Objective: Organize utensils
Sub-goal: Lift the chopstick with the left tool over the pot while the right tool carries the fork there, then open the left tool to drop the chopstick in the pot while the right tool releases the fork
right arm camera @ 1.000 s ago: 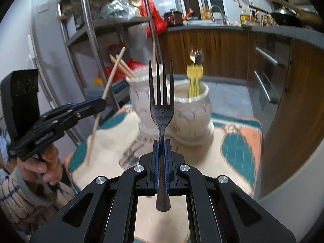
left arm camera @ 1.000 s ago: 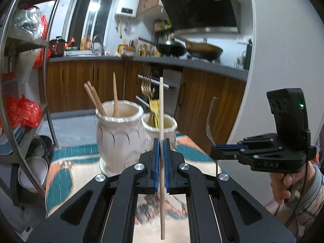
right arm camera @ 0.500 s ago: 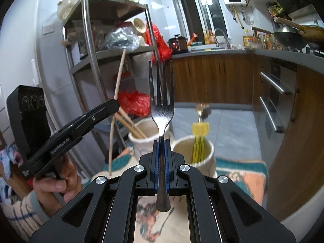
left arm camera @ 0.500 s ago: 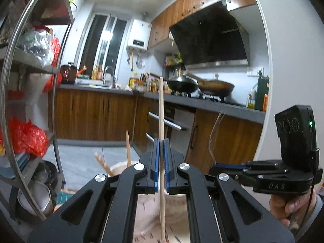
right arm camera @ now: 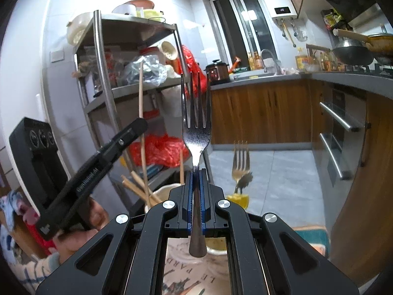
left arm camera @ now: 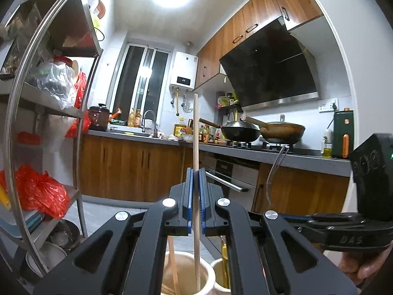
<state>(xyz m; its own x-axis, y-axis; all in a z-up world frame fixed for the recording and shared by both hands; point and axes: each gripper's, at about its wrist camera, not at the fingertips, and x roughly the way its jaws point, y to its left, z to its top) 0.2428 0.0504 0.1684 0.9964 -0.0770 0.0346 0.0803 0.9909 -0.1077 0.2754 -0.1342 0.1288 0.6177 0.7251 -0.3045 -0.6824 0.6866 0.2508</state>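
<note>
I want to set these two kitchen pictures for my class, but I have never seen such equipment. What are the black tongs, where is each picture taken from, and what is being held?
No robot here: a person holds a two-finger clamp in each hand, with a wide-angle camera on each looking along its fingers. The left camera shows the left gripper shut on an upright wooden chopstick, its lower end over the larger pale jar, which holds other chopsticks. The right camera shows the right gripper shut on a dark fork, tines up. Below it a smaller jar holds a yellow-handled fork. Both jars stand on a patterned cloth.
</note>
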